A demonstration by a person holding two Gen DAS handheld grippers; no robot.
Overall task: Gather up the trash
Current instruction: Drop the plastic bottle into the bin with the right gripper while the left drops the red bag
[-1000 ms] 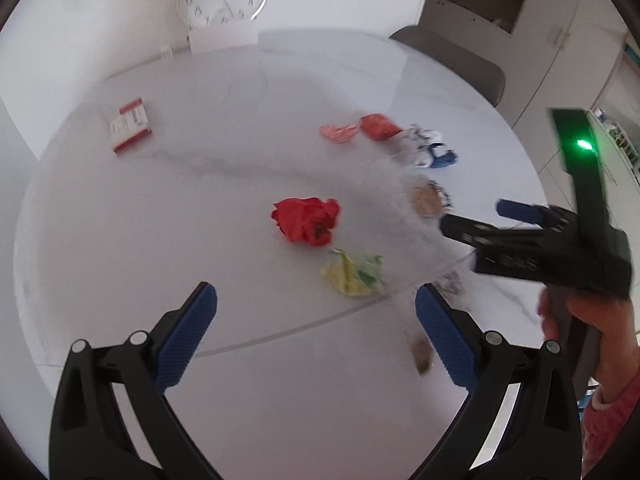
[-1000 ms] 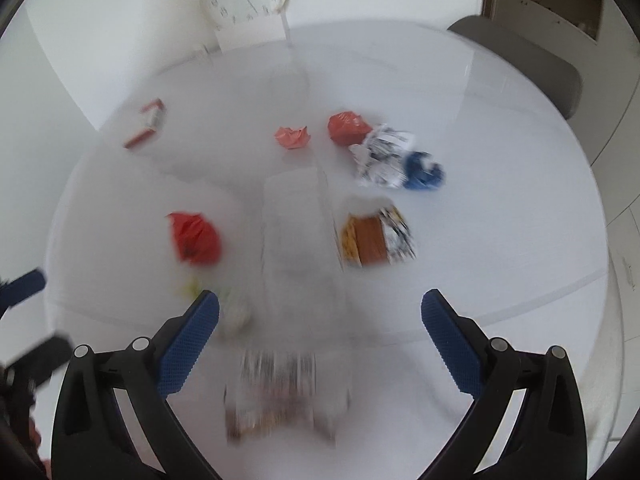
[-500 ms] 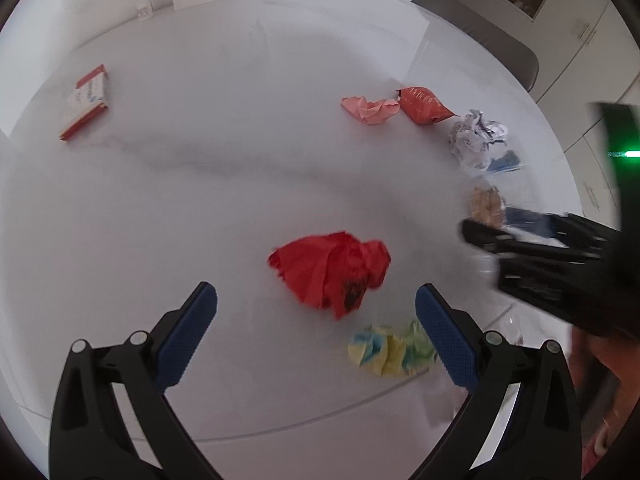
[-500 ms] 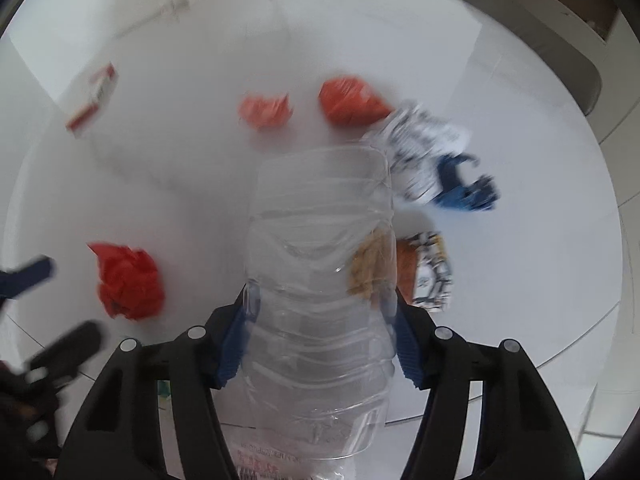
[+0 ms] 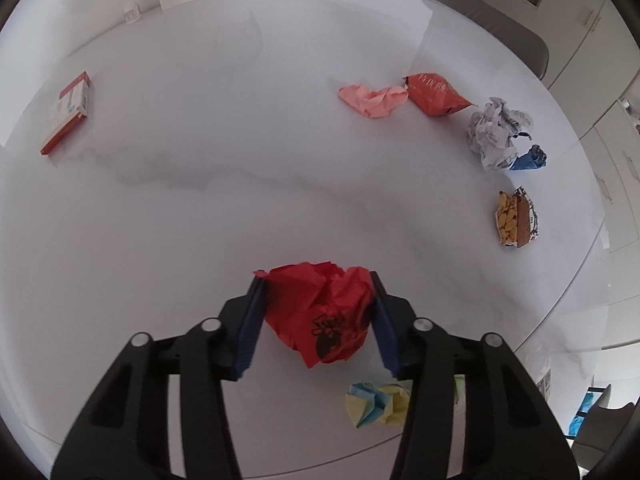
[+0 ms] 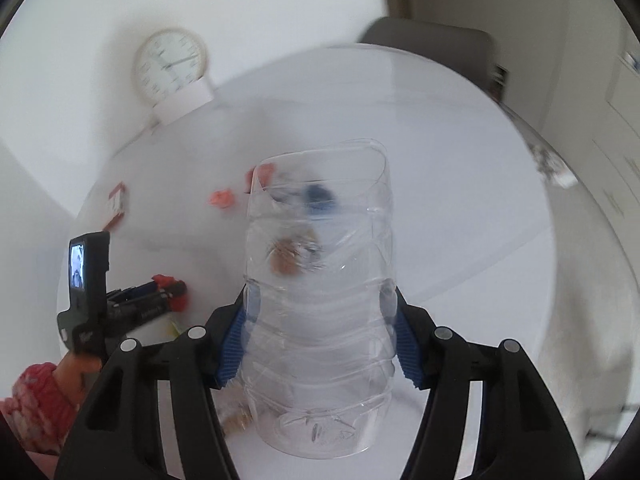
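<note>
A crumpled red paper (image 5: 324, 312) lies on the white round table (image 5: 200, 220). My left gripper (image 5: 316, 280) points down over it, its jaws closing, both blue pads touching the paper's sides. My right gripper (image 6: 319, 296) is shut on a clear plastic container (image 6: 320, 240), an open-topped cut bottle held above the table. In the right wrist view the left gripper (image 6: 160, 292) shows at the left, with the red paper (image 6: 178, 294) at its tips and a hand in a red patterned sleeve (image 6: 36, 400) behind it.
More trash lies on the table: a pink paper (image 5: 374, 100), an orange-red snack bag (image 5: 434, 94), crumpled newsprint (image 5: 496, 132), a blue wrapper (image 5: 530, 160), a peanut wrapper (image 5: 516, 218), a yellow-blue paper (image 5: 378, 402). A red-white box (image 5: 68, 110) sits far left. A grey chair (image 5: 500, 36) stands behind.
My left gripper came down over the red paper and its jaws closed in on it. My right gripper shut on the clear container, lifted it and rolled.
</note>
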